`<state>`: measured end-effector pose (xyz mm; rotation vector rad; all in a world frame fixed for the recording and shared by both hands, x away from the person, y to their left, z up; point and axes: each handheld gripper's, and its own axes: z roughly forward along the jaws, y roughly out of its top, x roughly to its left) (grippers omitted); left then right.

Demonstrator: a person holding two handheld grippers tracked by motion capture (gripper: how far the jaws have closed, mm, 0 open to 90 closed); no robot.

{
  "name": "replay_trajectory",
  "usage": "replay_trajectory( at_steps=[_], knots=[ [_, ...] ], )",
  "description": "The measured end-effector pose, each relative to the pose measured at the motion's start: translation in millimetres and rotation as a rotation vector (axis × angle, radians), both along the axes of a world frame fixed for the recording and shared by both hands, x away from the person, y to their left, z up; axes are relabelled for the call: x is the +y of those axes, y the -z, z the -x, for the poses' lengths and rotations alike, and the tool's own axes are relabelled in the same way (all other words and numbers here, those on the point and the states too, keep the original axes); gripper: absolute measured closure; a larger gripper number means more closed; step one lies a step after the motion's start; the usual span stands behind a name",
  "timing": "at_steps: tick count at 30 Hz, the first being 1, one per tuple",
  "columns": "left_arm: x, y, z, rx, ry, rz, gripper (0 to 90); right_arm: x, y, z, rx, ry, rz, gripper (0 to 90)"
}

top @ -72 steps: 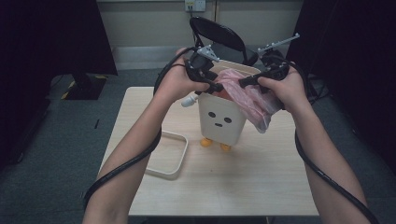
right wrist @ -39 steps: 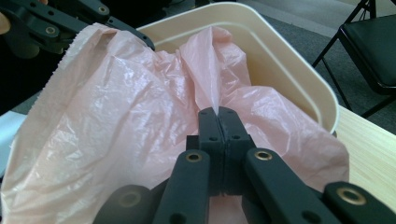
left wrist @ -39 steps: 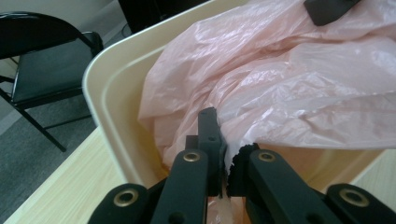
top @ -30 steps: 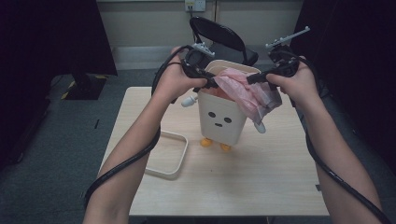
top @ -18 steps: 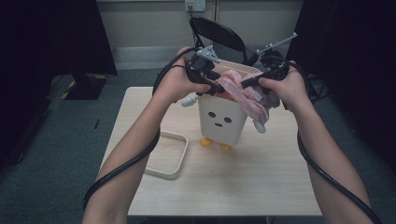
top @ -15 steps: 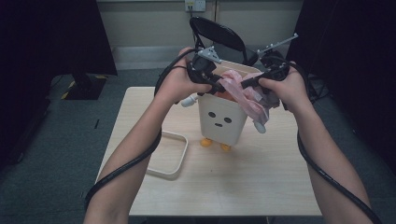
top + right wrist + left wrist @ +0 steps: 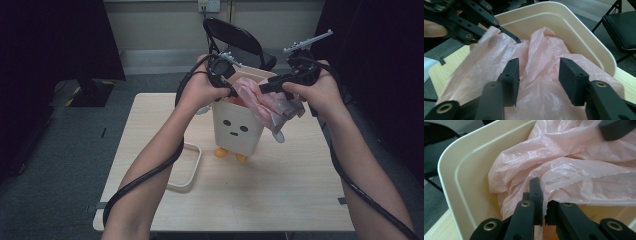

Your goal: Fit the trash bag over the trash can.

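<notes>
A cream bin (image 7: pixel 237 129) with a drawn face and orange feet stands mid-table. A thin pink plastic bag (image 7: pixel 268 103) sits in its mouth and hangs over the right rim. My left gripper (image 7: pixel 231 92) is at the bin's left rim, shut on an edge of the bag (image 7: pixel 574 170), with film pinched between the jaws (image 7: pixel 543 203). My right gripper (image 7: pixel 265 86) hovers over the bin mouth, open, its jaws standing either side of a fold of the bag (image 7: pixel 539 68) without closing on it. The bin's inside is mostly hidden by the bag.
A shallow white tray (image 7: pixel 188 169) lies on the wooden table (image 7: pixel 280 195), left of the bin. A black folding chair (image 7: pixel 240 39) stands behind the table. Dark curtains flank both sides. Cables trail from both grippers along the forearms.
A second ago the right gripper was farther right and higher; it has come back over the bag at the bin mouth. The left gripper has stayed at the rim, holding the bag edge.
</notes>
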<state>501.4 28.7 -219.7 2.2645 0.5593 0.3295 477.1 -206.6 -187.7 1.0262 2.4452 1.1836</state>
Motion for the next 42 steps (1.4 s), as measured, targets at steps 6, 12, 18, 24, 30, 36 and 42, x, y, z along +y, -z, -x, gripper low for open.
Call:
replay_trajectory(
  at_steps=[6, 12, 18, 24, 30, 36, 42],
  knots=[
    [1.8, -1.9, 4.3, -0.007, 0.0, 0.001, 86.8, -2.0, 7.9, 3.9, 0.026, -0.038, 0.046, 47.6],
    [14.6, -3.8, 5.4, -0.023, 0.02, 0.043, 70.5, 3.8, 20.7, -0.4, 0.027, -0.086, 0.09, 58.6],
    [37.0, -0.8, 6.5, -0.032, 0.056, 0.115, 38.2, 9.2, 21.9, -3.5, 0.025, -0.089, 0.131, 83.6],
    [55.9, -3.6, 15.4, -0.032, 0.055, 0.175, 32.6, 7.4, 20.9, -7.4, 0.026, -0.065, 0.097, 90.0],
    [53.2, -13.7, 24.9, -0.105, 0.106, 0.169, 34.0, 9.4, 18.7, -11.6, 0.016, -0.021, 0.066, 90.0],
    [36.8, -14.7, 26.8, -0.119, 0.192, 0.178, 40.0, 15.5, 19.3, -12.6, 0.018, -0.022, 0.073, 90.0],
    [22.0, -10.7, 28.7, -0.101, 0.225, 0.169, 49.7, 13.6, 19.8, -12.5, 0.014, -0.021, 0.056, 90.0]
  ],
)
